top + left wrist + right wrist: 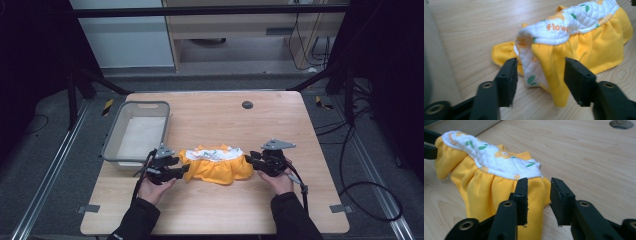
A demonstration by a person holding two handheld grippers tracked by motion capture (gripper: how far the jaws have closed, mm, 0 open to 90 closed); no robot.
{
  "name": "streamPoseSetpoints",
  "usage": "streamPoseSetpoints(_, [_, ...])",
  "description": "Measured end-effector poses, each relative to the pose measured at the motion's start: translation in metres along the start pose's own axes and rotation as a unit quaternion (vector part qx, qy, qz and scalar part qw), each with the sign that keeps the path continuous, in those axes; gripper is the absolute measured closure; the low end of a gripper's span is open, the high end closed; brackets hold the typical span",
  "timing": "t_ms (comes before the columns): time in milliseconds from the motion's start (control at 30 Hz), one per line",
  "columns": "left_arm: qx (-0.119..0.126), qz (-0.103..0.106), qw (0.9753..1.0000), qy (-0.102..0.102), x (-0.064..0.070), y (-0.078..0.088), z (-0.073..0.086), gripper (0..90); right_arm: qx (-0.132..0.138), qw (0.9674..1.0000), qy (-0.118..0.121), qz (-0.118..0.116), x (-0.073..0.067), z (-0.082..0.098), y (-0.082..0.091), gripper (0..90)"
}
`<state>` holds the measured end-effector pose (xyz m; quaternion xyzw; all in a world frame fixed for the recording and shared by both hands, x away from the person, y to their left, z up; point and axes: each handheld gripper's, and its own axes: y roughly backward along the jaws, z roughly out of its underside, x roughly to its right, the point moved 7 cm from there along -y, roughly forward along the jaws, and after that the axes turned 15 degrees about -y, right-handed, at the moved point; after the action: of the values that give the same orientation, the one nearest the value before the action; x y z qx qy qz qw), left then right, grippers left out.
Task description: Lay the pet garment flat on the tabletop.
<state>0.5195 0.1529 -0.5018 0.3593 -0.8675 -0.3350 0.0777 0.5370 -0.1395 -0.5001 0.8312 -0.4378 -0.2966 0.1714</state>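
Hands at the near edge of the counter (pixel 210 210) hold the left gripper (pixel 540 75) and right gripper (pixel 539 200) at either end of a small yellow garment (pixel 216 165) with a white quilted waistband, lying flat near the counter's front. Both sets of jaws stand parted, the left wide, the right narrower, pressing on no cloth. A good next move would probably be a clean withdrawal without snagging the fabric; beyond, left, sits a grey basket (pixel 116 135).

Soft matt yellow fleece garment (pixel 218 167) with quilted white cloth band, on smooth wood-grain table (pixel 215 120); grey plastic basket (pixel 112 139).
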Motion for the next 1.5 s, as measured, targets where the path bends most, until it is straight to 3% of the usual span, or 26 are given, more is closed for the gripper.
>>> streamPoseSetpoints(100, [0.003, 0.003, 1.0, 0.002, 0.001, 0.01, 0.01, 37.8, -0.008, 0.9999, 0.014, 0.002, 0.005, 0.01, 0.011, 59.8])
streamPoseSetpoints(233, [0.005, 0.004, 1.0, 0.002, 0.007, 0.016, 0.022, 36.2, -0.019, 0.9998, 0.002, 0.001, 0.012, 0.022, 0.015, 57.6])
streamPoseSetpoints(333, [0.0, 0.008, 1.0, -0.003, 0.014, 0.011, 0.025, 36.7, -0.028, 0.9996, -0.009, 0.001, 0.014, 0.027, 0.01, 57.3])
streamPoseSetpoints(500, [-0.014, 0.013, 0.9997, -0.018, 0.025, -0.002, 0.027, 40.4, -0.043, 0.999, -0.007, -0.008, 0.011, 0.032, -0.001, 56.9])
streamPoseSetpoints(633, [-0.02, 0.009, 0.9993, -0.03, 0.027, -0.01, 0.028, 48.2, -0.055, 0.9984, -0.006, -0.01, 0.009, 0.035, -0.01, 57.7])
streamPoseSetpoints(700, [-0.022, 0.008, 0.9992, -0.031, 0.026, -0.011, 0.028, 57.2, -0.059, 0.9982, -0.006, -0.01, 0.009, 0.036, -0.011, 58.0])
streamPoseSetpoints(733, [-0.023, 0.013, 0.9993, -0.028, 0.026, -0.013, 0.028, 57.2, -0.062, 0.998, -0.007, -0.009, 0.008, 0.037, -0.012, 59.1])
streamPoseSetpoints(767, [-0.024, 0.018, 0.9992, -0.025, 0.026, -0.014, 0.028, 66.7, -0.068, 0.9977, -0.006, -0.009, 0.008, 0.038, -0.014, 63.2])
streamPoseSetpoints(900, [-0.021, 0.027, 0.9992, -0.018, 0.026, -0.015, 0.028, 81.7, -0.077, 0.997, -0.006, -0.007, 0.007, 0.039, -0.014, 75.5])
streamPoseSetpoints(1000, [-0.022, 0.035, 0.9991, -0.014, 0.026, -0.014, 0.027, 85.9, -0.08, 0.9966, -0.011, -0.014, 0.006, 0.039, -0.012, 84.7])
streamPoseSetpoints(1100, [-0.019, 0.039, 0.999, -0.006, 0.026, -0.012, 0.026, 86.6, -0.079, 0.9966, -0.007, -0.021, 0.005, 0.037, -0.008, 87.7])
streamPoseSetpoints(1233, [-0.011, 0.038, 0.9992, 0.004, 0.024, -0.007, 0.024, 87.0, -0.067, 0.9973, -0.009, -0.027, 0.002, 0.032, -0.001, 88.4])
streamPoseSetpoints(1400, [0.017, 0.037, 0.9991, 0.006, 0.021, 0.013, 0.014, 87.1, -0.053, 0.9978, -0.007, -0.039, -0.003, 0.027, 0.017, 88.5])
streamPoseSetpoints(1500, [0.045, 0.044, 0.998, 0.001, 0.023, 0.04, 0.006, 87.1, -0.041, 0.9976, 0.0, -0.055, -0.011, 0.023, 0.033, 88.5])
